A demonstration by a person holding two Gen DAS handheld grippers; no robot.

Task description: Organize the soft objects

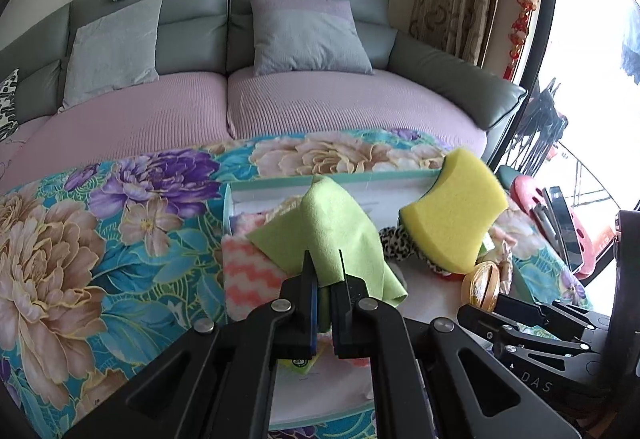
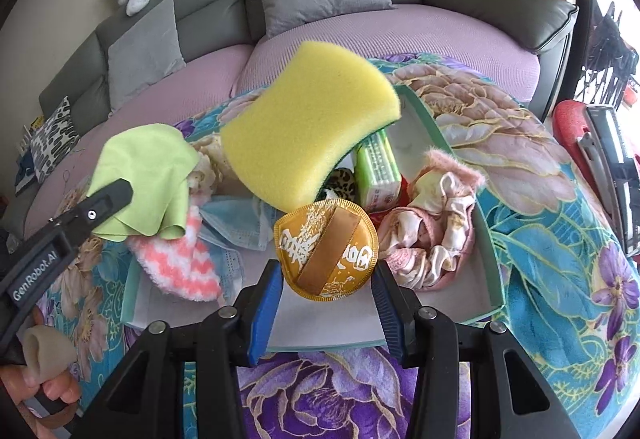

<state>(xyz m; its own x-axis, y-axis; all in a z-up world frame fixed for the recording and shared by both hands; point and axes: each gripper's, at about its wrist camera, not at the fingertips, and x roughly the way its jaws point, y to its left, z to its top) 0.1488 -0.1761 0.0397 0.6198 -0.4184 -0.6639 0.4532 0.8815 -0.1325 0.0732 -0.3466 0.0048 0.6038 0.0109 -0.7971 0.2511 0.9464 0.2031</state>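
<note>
Clamping green cloth (image 1: 340, 235): left gripper (image 1: 324, 259) | right gripper (image 2: 328, 275), part-open, grips gold round pad (image 2: 326, 249) and yellow sponge (image 2: 308, 127)

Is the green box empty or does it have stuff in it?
It has stuff in it. The green box holds a pink-and-white fuzzy cloth, a tissue pack and a crumpled pink cloth.

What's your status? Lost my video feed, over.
Left gripper shut on green cloth. Right gripper shut on gold round pad, yellow sponge riding above it. Both over the box; nothing in the way.
</note>
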